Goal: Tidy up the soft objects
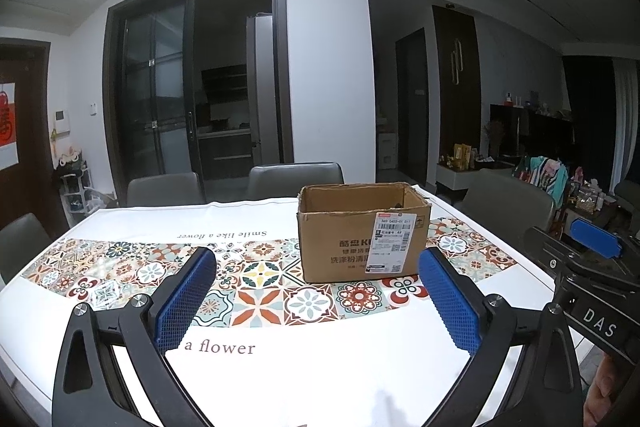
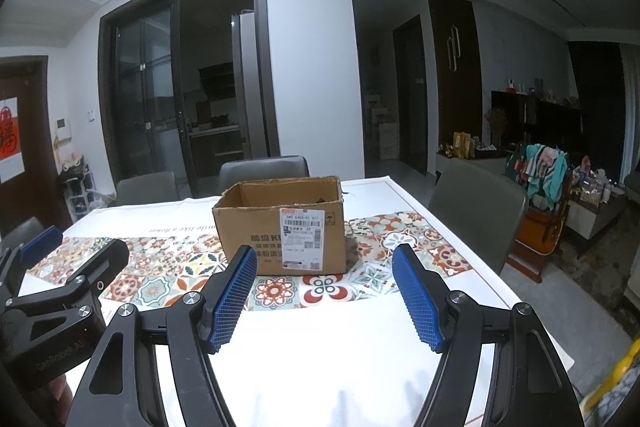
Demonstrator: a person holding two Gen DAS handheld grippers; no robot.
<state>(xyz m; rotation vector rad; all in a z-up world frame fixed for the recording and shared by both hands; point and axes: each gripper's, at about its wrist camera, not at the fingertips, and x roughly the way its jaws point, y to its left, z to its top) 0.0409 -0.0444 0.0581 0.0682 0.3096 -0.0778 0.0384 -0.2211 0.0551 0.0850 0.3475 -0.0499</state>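
An open cardboard box (image 1: 362, 231) stands on the desk (image 1: 320, 367), on its tiled band toward the far edge, label facing the cameras. Left tongs (image 1: 316, 301) and right tongs (image 2: 324, 301) hover side by side over the near edge, both released, nothing between their blue pads (image 2: 234, 301). No soft objects show.

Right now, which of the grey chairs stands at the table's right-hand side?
The lone grey chair beside the table's right edge; the other chairs line the far edge, behind the cardboard box.

Both wrist cams facing box (image 1: 362, 231)
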